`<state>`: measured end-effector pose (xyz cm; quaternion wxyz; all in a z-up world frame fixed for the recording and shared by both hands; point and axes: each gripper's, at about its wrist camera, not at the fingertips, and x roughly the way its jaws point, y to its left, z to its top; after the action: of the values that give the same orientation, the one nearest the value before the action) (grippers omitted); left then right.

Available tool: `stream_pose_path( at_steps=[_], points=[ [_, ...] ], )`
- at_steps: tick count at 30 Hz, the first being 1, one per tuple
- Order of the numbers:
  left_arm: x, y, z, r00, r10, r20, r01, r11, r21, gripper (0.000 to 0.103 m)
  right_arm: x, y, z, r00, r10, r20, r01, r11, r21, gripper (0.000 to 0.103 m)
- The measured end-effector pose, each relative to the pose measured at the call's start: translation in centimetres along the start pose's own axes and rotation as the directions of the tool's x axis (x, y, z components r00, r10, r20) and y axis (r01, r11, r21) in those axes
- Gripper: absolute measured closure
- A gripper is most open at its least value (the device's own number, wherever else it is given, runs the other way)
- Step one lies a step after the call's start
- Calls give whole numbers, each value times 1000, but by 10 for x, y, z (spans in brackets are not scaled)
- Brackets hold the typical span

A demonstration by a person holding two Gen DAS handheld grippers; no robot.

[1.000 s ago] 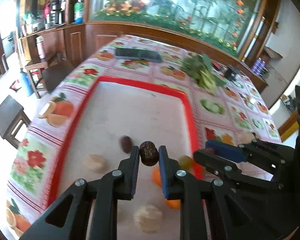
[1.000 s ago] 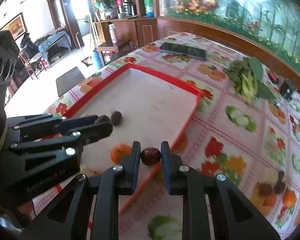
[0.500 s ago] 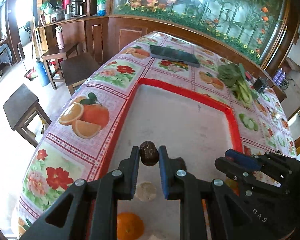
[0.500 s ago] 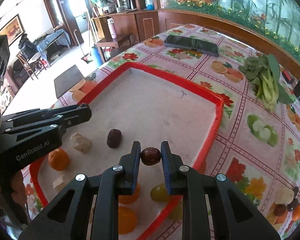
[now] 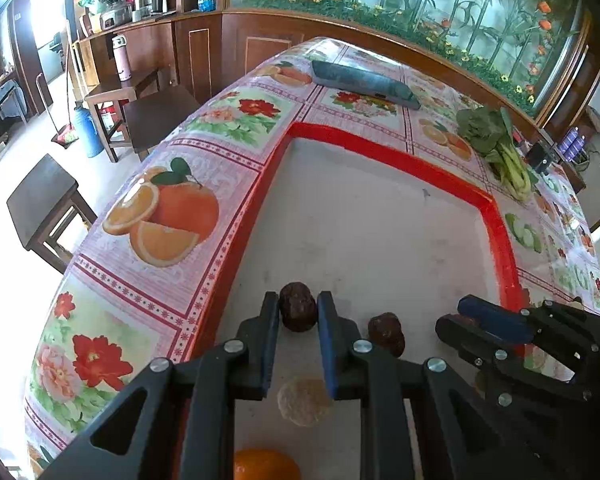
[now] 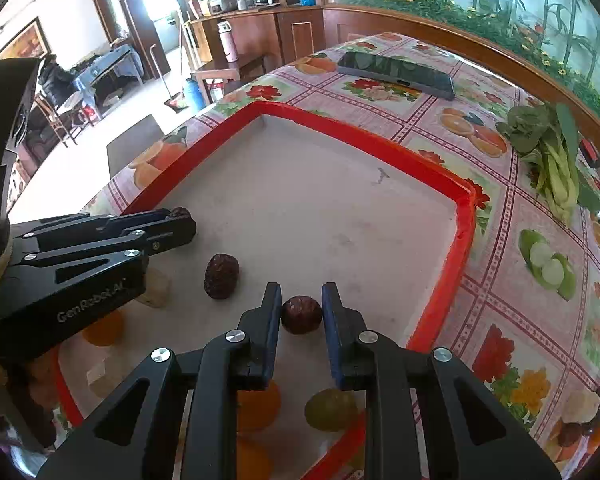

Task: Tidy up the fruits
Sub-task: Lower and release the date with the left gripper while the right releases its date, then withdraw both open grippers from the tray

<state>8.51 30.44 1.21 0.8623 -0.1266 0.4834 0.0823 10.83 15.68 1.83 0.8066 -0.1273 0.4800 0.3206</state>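
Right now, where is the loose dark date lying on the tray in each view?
Left wrist: loose date, lower centre-right, beside the left gripper.
Right wrist: same date, left of centre, ahead of the right gripper.
Shared landmark: red tray rim.

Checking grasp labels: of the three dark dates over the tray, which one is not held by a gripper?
The date lying loose on the red tray, between the two grippers. The others sit clamped in the left gripper and right gripper.

Left gripper (image 5: 299, 314), right gripper (image 6: 301, 314): fingers apparently clamped, level.
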Motion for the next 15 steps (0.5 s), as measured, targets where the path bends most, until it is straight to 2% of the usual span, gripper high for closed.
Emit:
stream_pose_path(
  at_steps=[4,7,10,12,15],
  points=[
    [1,-1,-1,1000,13,1,-13,1000,3,81,3,-1,-1,1000,-3,-7,3,1000,6,82],
    [1,-2,0,1000,15,-2,-15,1000,1,80,3,-4,-2,1000,-9,-9,9,1000,14,76],
    [1,-3,-1,1000,18,-7,-18,1000,2,70,1,-4,-4,1000,-12,-8,12,1000,19,76],
    [0,-5,-2,999,34,-9,-34,999,3,57,-1,-4,-6,1000,-11,-9,11,1000,21,76],
    [-2,-7,-5,999,36,-12,-35,999,6,56,-5,-3,-8,1000,-11,-4,11,1000,23,75]
  ],
)
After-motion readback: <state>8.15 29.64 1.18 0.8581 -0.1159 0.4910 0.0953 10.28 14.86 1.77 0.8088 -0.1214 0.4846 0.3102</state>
